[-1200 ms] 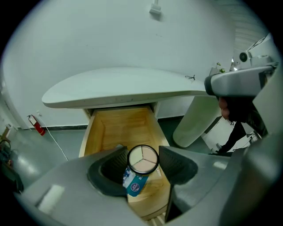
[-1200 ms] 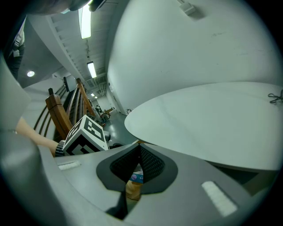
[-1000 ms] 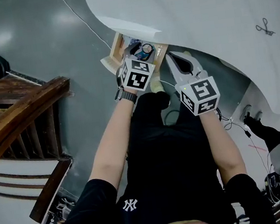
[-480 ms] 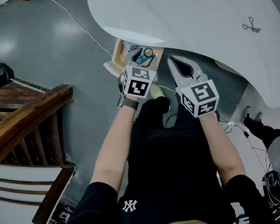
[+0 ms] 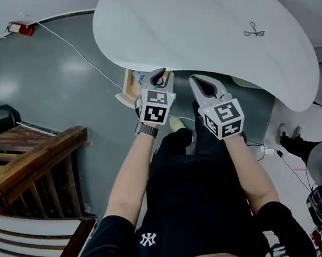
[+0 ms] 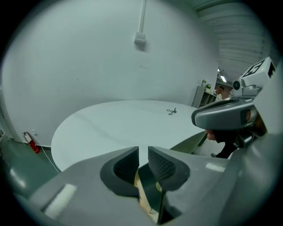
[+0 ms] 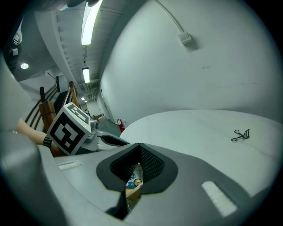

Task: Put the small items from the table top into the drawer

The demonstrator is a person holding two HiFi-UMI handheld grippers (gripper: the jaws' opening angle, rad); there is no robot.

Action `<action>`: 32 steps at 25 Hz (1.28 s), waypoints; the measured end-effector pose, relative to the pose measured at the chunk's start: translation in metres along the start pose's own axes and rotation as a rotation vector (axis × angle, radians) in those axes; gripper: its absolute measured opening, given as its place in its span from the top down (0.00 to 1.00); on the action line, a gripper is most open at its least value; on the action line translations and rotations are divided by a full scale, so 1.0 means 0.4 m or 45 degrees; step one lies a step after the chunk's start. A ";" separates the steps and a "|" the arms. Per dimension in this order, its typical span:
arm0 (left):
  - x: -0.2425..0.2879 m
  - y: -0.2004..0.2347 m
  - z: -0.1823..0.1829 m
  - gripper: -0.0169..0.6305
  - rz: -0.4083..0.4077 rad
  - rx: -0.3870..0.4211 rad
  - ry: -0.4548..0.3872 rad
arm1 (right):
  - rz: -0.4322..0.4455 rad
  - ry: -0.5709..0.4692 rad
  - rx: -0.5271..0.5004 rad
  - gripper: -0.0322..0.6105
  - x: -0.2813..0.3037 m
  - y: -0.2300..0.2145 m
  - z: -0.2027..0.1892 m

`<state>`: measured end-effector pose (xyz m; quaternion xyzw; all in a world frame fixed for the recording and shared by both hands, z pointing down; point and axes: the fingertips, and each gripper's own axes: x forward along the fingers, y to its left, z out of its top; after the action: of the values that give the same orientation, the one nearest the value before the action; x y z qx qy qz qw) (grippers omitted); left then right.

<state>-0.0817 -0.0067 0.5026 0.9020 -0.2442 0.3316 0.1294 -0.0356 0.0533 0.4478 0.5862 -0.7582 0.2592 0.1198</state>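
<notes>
Head view: a small black item (image 5: 253,32) lies alone at the table's (image 5: 181,16) far right, well apart from the open drawer (image 5: 126,84) at the near left. Left gripper view: the left gripper's (image 6: 143,152) jaws stand narrowly apart, empty. Right gripper view: the right gripper's (image 7: 139,148) jaws are closed, empty. The item looks thin, wiry, light and apt to slide; pinch its middle.

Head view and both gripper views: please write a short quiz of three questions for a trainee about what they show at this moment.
1. True or false: the right gripper holds a small item.
2. Where does the small black item lie? A) in the drawer B) on the white table C) on the floor
3. Fill in: the drawer under the table's edge stands ____.

Key: 1 false, its jaws are together with nothing between them; 2 B; 3 open.
</notes>
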 end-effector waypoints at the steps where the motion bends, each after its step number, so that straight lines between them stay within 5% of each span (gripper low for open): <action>1: -0.007 -0.014 0.021 0.87 -0.004 0.005 -0.011 | -0.011 -0.008 0.002 0.91 -0.015 -0.006 0.010; 10: -0.027 -0.111 0.186 0.97 -0.045 0.044 -0.114 | -0.104 -0.079 0.000 0.91 -0.113 -0.091 0.092; 20: 0.035 -0.254 0.338 0.97 -0.220 -0.092 -0.225 | -0.192 -0.117 0.025 0.91 -0.179 -0.244 0.153; 32: 0.216 -0.375 0.415 0.97 -0.337 -0.064 -0.168 | -0.285 -0.070 0.091 0.91 -0.204 -0.469 0.128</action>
<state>0.1432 0.0243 0.4252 0.9426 -0.1393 0.2455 0.1783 0.1721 0.0600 0.4126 0.6779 -0.6813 0.2551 0.1061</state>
